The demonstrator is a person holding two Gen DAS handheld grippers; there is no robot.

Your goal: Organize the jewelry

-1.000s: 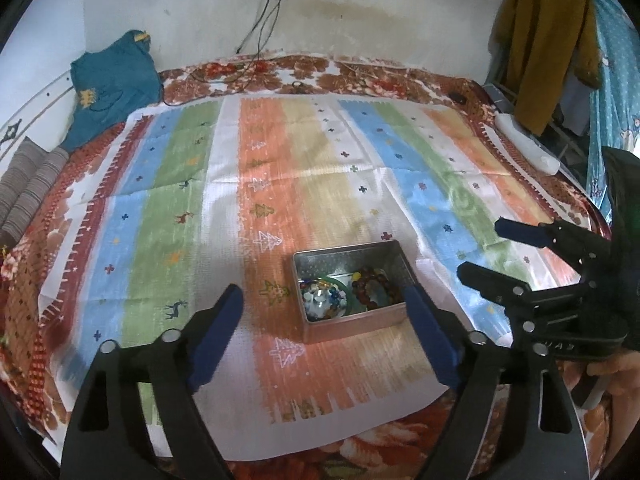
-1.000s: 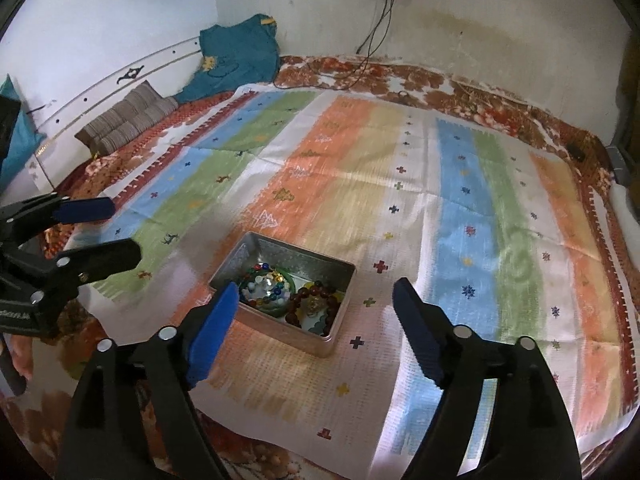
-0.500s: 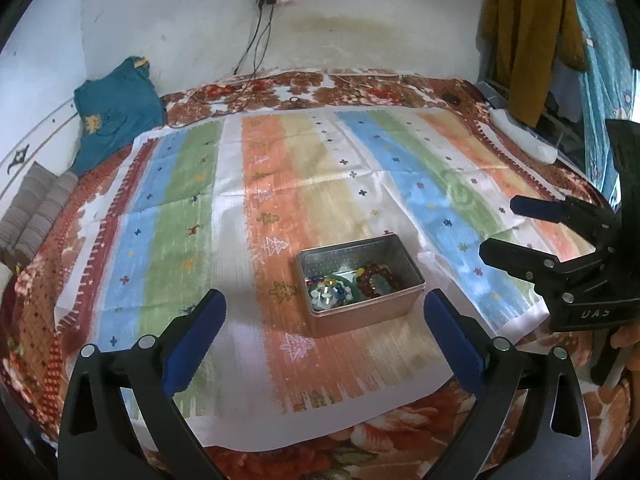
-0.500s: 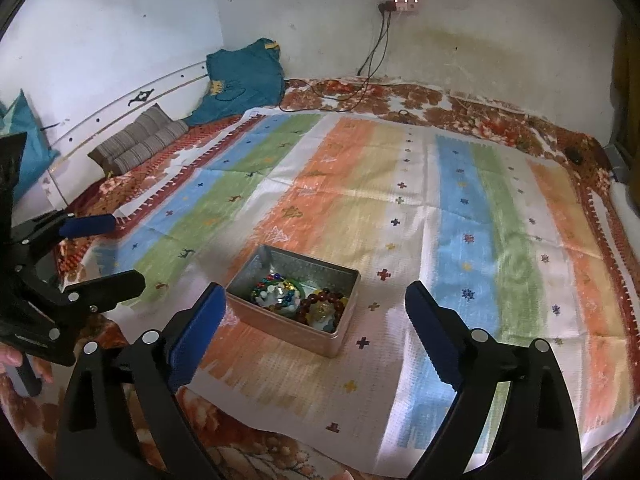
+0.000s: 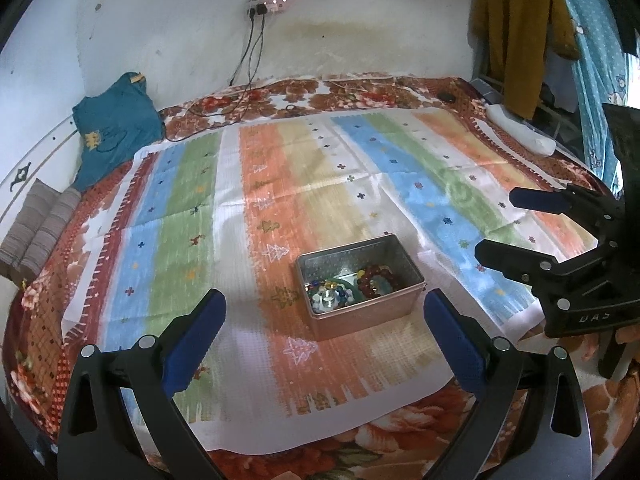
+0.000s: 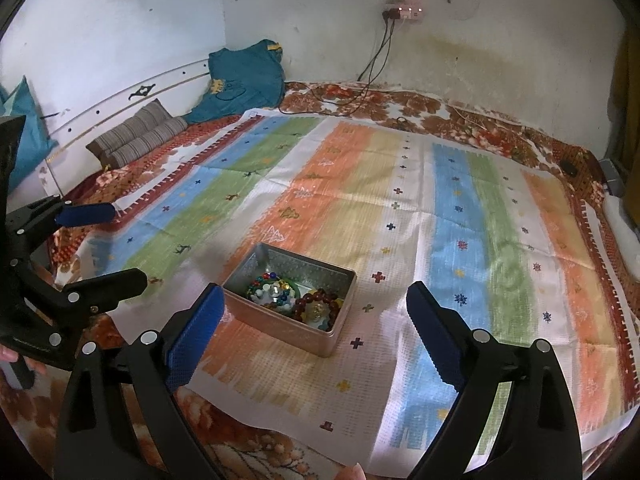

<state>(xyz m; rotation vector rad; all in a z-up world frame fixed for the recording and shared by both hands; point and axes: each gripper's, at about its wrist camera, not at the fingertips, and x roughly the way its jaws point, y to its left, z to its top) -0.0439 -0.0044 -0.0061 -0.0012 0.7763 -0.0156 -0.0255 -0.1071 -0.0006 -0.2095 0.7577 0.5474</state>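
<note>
A small metal tin stands open on the striped cloth. Inside lie a colourful beaded piece and a dark red bead bracelet. My left gripper is open and empty, held back from the tin on its near side; it also shows in the right wrist view. My right gripper is open and empty, just short of the tin; it also shows at the right of the left wrist view.
The cloth lies on a bed with a floral sheet. A teal garment and striped cushions lie at the head end. Cables hang from a wall socket. Clothes hang at the far right.
Both grippers have drawn back and up from the tin, so it looks smaller and farther. Both stay open and empty. The tin has not moved.
</note>
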